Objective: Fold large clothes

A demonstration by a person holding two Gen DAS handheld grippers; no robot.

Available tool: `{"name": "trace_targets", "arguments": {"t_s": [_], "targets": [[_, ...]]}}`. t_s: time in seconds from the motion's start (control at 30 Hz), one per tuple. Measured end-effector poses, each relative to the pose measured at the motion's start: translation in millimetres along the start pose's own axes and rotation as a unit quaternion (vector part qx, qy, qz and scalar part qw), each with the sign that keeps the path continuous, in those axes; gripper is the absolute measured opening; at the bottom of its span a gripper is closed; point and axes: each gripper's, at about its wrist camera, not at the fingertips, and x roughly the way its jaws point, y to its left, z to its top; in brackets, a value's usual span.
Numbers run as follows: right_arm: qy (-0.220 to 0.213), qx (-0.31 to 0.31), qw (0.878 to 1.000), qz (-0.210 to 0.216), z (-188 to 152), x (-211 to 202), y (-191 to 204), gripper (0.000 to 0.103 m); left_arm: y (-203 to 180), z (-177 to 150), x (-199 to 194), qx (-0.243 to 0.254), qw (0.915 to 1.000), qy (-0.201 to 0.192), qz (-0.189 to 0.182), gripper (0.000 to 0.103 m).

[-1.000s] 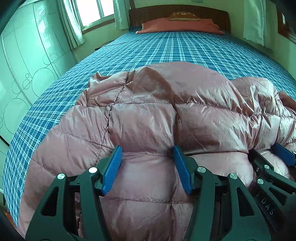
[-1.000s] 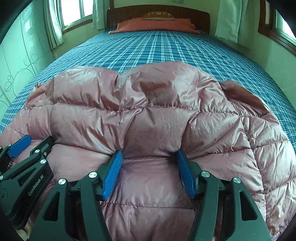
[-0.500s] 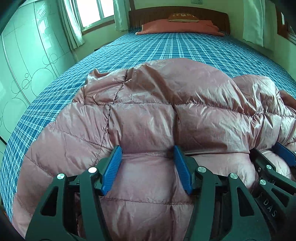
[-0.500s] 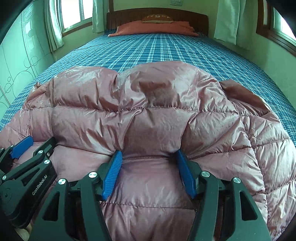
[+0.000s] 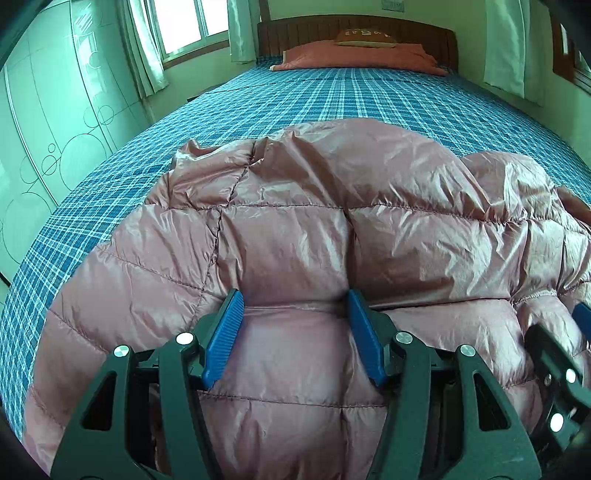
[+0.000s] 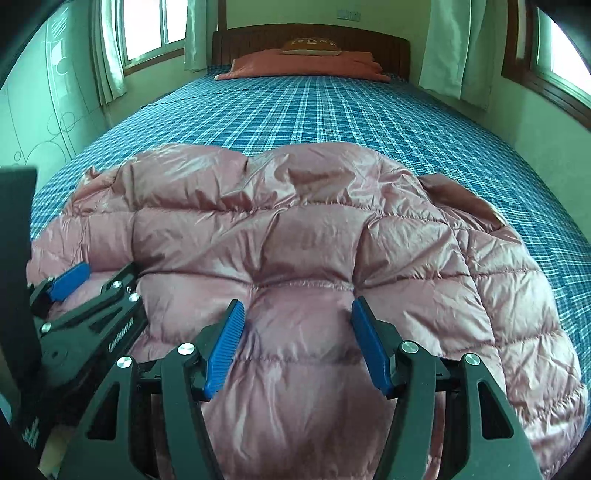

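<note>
A puffy pink quilted jacket lies bunched on the near part of a blue plaid bed. In the left wrist view my left gripper is shut on a thick fold at the jacket's near edge, which bulges between its blue pads. My right gripper grips the same jacket likewise, a little further right. Each gripper shows at the edge of the other's view: the right gripper at far right, the left gripper at lower left.
Bare plaid sheet stretches beyond the jacket to orange pillows and a wooden headboard. A pale green wardrobe stands along the left. Curtained windows flank the bed. A dark block fills the right wrist view's left edge.
The right gripper has drawn away to the right and slightly up with its fold, so the jacket looks stretched wider. The left gripper has stayed put.
</note>
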Motion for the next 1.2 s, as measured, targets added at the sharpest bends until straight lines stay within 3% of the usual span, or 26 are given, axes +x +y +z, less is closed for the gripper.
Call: {"name": "trace_targets", "arguments": {"t_s": [0.37, 0.57, 0.8, 0.9, 1.03, 1.13, 1.2], "targets": [[0.001, -0.01, 1.0, -0.004, -12, 14, 4, 0.057, 3, 1, -2, -0.004, 1.0, 0.002, -0.007, 0.059], [-0.002, -0.009, 1.0, -0.003, -14, 15, 7, 0.057, 14, 3, -11, -0.014, 0.999, 0.012, -0.041, 0.064], [-0.004, -0.007, 1.0, -0.001, -15, 14, 7, 0.057, 55, -7, -38, -0.045, 0.9962, 0.012, -0.073, 0.065], [-0.004, -0.007, 1.0, -0.001, -15, 14, 7, 0.057, 84, -12, -48, -0.076, 0.9948, 0.012, -0.067, 0.066], [-0.004, -0.007, 1.0, 0.0, -15, 14, 7, 0.057, 126, -18, -55, -0.136, 0.9885, 0.006, -0.067, 0.069], [-0.004, -0.007, 1.0, -0.001, -15, 14, 7, 0.057, 148, -24, -43, -0.174, 0.9796, 0.028, -0.096, 0.069], [-0.004, -0.007, 1.0, -0.001, -15, 14, 7, 0.057, 159, -28, -35, -0.206, 0.9691, 0.039, -0.129, 0.07]]}}
